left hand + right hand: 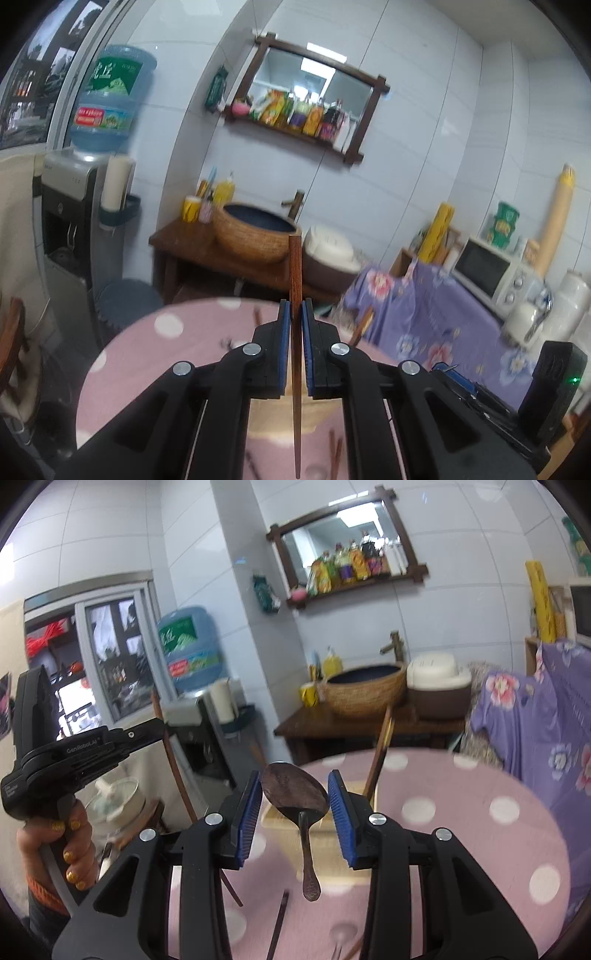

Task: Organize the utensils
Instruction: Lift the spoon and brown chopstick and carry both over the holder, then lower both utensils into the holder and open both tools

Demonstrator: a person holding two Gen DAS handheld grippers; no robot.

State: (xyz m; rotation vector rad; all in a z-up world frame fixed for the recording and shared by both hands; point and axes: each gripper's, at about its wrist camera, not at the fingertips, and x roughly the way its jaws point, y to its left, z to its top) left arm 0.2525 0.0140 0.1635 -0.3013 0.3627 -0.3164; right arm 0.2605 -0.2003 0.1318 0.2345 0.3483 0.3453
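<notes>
My left gripper (295, 308) is shut on a brown wooden chopstick (295, 266), which stands upright between the blue pads above the pink dotted table (162, 354). In the right wrist view my right gripper (294, 777) is shut on the bowl of a dark metal spoon (295, 790), whose handle hangs down. Below the spoon a beige box (273, 821) sits on the table, with dark chopsticks (380, 755) leaning out of it. Another loose chopstick (279, 923) lies on the cloth near me. A hand (70, 849) holds the left gripper's body (66, 755) at the left.
Behind the table a woven basin (364, 692) and a rice cooker (437, 686) stand on a wooden stand. A water dispenser (70, 229) is at the left. A counter under purple flowered cloth (436, 314) with a microwave (487, 269) is at the right.
</notes>
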